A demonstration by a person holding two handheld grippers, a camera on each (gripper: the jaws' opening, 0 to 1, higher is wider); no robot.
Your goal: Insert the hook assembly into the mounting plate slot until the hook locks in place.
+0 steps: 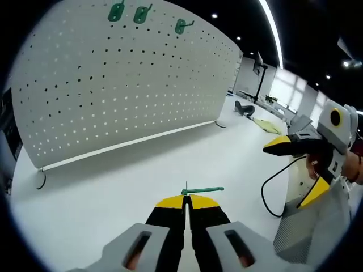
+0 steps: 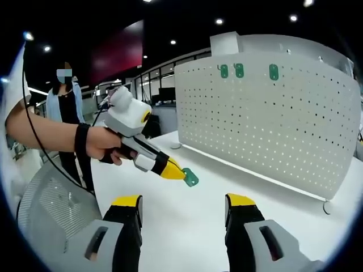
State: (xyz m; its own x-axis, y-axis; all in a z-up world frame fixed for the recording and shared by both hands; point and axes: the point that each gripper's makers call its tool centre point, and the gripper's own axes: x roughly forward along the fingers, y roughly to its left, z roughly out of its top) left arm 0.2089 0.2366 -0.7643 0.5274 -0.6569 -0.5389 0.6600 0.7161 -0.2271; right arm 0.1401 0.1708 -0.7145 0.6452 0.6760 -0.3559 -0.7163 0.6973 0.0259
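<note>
In the left gripper view, a white pegboard (image 1: 122, 85) stands upright on the white tabletop (image 1: 102, 192), taking up the left and middle. Three green hooks (image 1: 140, 14) hang along its top edge, two close together and one (image 1: 181, 25) further right. A dark foot (image 1: 41, 180) props the board at its lower left corner. Low in the middle, the left tool (image 1: 186, 199) has its yellow-tipped jaws pressed together on a green hook (image 1: 203, 190), whose thin stem lies across the tips and pokes out to the right. It is held above the tabletop, well apart from the board. At the right edge the right tool (image 1: 295, 164) comes in, jaws spread wide with nothing between them, a black cable (image 1: 272, 192) looping below it.

In the right gripper view, a person stands at the far left beside a mesh chair back (image 2: 48, 207). A hand (image 2: 105, 144) grips the left tool (image 2: 176, 171), which slants down to the right with the green hook (image 2: 190, 178) pinched at its yellow tip, over the tabletop (image 2: 181, 226). At the bottom, the right tool (image 2: 184, 207) shows its two jaws wide apart, empty. The pegboard (image 2: 266, 119) fills the right side, with three green hooks (image 2: 239, 70) near its top; the held hook is well short of it.
</note>
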